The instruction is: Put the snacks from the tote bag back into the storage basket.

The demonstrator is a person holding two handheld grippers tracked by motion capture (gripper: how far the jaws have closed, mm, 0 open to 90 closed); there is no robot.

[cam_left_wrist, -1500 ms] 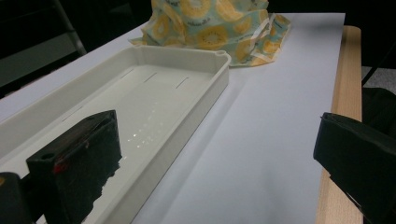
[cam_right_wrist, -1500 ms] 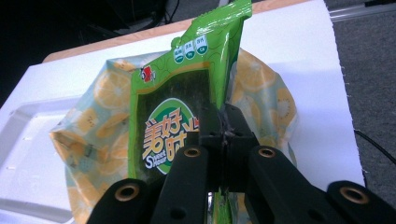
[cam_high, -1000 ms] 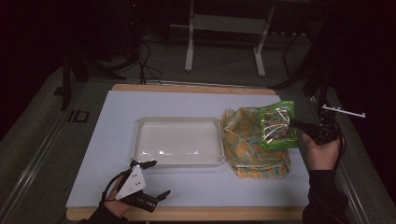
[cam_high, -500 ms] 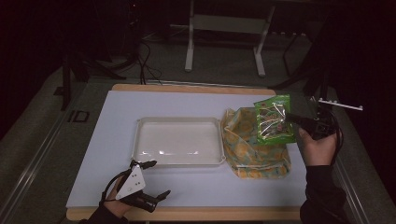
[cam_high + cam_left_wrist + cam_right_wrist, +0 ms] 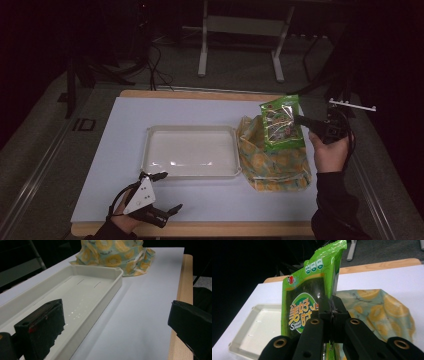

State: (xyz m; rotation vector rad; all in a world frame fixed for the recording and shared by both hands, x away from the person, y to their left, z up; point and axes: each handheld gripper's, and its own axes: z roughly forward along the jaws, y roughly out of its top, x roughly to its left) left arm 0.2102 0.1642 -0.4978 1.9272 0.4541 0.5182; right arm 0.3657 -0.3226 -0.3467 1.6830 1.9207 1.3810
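snack bag [image 5: 281, 122], green, hangs upright with its long axis vertical, pinched at its right edge by the closed right gripper [image 5: 300, 120] above the yellow cloth bag [image 5: 274, 160]. the white tray [image 5: 190, 151] lies to the left of it. the left gripper [image 5: 161, 196] rests open near the tray's front edge.

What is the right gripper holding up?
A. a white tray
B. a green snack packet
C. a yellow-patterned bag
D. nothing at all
B: the right gripper has its jaws shut on the edge of the green snack packet, lifted above the yellow-patterned bag, while the white tray sits empty on the table.
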